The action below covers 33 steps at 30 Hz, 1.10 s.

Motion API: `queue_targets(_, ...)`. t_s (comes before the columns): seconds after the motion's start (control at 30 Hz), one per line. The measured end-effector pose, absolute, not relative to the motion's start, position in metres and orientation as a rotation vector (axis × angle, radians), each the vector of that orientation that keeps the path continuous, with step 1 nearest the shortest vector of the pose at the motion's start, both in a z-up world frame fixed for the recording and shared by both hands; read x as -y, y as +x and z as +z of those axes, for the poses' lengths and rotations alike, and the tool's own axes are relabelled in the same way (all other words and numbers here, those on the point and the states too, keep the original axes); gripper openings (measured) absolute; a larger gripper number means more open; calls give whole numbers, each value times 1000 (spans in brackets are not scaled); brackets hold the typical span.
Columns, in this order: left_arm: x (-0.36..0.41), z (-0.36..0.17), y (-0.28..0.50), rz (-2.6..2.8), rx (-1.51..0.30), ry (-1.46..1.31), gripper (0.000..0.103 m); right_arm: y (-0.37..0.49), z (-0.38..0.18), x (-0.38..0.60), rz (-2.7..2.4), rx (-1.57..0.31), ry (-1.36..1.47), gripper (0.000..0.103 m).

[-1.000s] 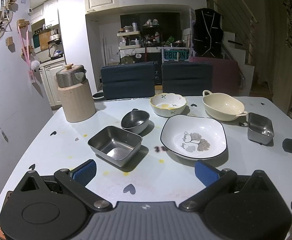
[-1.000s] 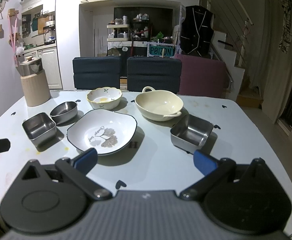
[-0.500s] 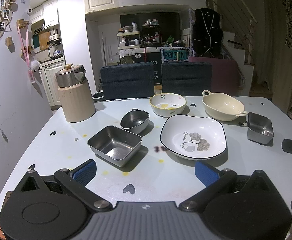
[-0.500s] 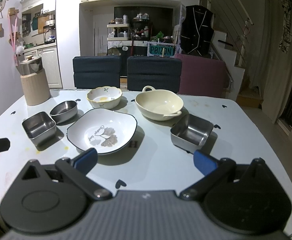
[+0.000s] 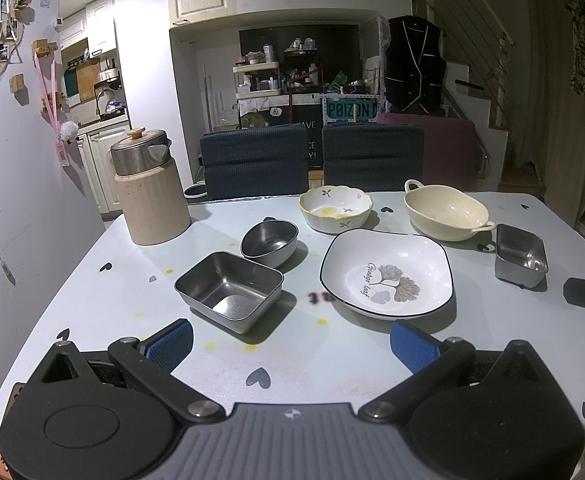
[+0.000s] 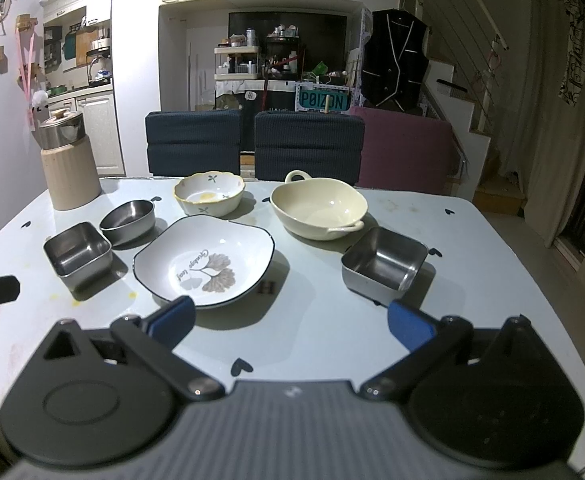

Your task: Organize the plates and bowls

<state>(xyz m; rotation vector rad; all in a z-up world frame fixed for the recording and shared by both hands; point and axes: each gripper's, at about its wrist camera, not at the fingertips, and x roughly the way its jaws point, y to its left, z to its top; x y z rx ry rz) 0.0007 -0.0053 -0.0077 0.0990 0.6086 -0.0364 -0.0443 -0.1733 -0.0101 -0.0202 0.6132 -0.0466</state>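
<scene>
**Dishes spread, nothing gripped**

Both tools, left (image 5: 290, 340) and right (image 6: 290, 318), hover with fingers apart at the tabletop's (image 5: 292, 364) near edge. Plate (image 6: 203, 261) sits mid-tabletop, bowls around it. Sorting seems unstarted; next, approach one dish's rim.

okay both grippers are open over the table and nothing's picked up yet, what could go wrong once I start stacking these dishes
1. The ginkgo-leaf plate has a thin, shallow rim; the right gripper could slip off and drop it.
2. The round steel bowl sits close behind the rectangular steel container; the left gripper reaching for one may knock the other.
3. The cream handled bowl and the right-hand steel container are close together, so a wide approach may push one.
</scene>
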Motion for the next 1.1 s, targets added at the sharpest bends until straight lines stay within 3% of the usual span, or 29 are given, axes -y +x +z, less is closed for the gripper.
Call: queue_targets(1.1, 16, 0, 17, -67, -598, 101, 103, -39, -17, 177, -60, -612, -8, 103)
